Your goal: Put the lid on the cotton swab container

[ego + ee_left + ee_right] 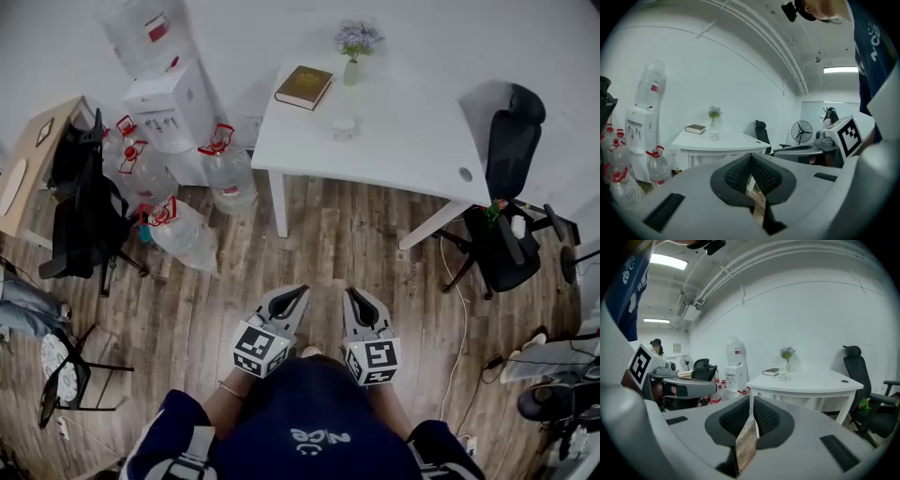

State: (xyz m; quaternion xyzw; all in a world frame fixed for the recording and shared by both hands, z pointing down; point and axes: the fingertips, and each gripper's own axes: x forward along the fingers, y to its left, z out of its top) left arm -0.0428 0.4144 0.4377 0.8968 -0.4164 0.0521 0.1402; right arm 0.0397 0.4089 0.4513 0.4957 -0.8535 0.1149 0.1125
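Observation:
The cotton swab container is a small clear pot far ahead on the white table. It shows tiny in the left gripper view and the right gripper view. No separate lid can be made out at this distance. My left gripper and right gripper are held close to the person's body over the wooden floor, well short of the table. Both are shut with nothing between their jaws.
A brown book and a flower vase sit on the table behind the container. A water dispenser and several large water bottles stand to the left. Black office chairs stand at the right and left.

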